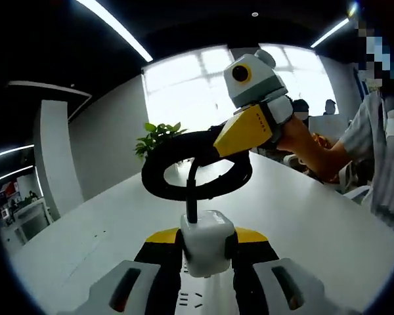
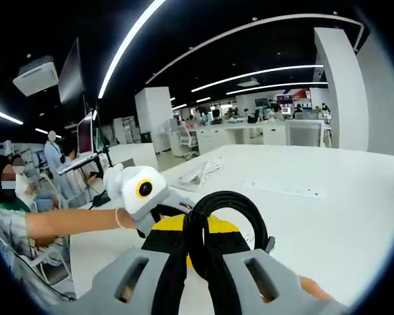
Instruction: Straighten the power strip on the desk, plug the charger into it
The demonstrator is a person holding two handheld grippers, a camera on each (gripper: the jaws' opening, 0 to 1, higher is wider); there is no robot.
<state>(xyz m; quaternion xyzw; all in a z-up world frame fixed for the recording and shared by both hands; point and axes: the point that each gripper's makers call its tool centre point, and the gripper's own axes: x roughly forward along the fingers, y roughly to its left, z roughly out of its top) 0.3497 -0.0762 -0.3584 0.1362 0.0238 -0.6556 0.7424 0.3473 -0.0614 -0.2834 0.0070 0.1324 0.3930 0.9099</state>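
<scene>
A white cube charger (image 1: 208,241) sits between my left gripper's (image 1: 208,256) jaws, which are shut on it. Right under it lies a white power strip (image 1: 198,299) with slots showing; whether the prongs are in is hidden. The charger's black cable (image 1: 192,190) rises into a coiled loop (image 1: 184,172). My right gripper (image 1: 217,146), yellow-jawed and held by a person's hand, is shut on that coil above the desk. In the right gripper view the coil (image 2: 231,213) stands between my right gripper's (image 2: 198,256) jaws, with the left gripper (image 2: 144,190) just behind it.
The white desk (image 1: 302,216) stretches far ahead, a potted plant (image 1: 159,136) at its end. Another long white strip (image 2: 285,190) and a bundle of white cables (image 2: 203,170) lie farther off. A person's arm (image 2: 72,222) and seated people are at the sides.
</scene>
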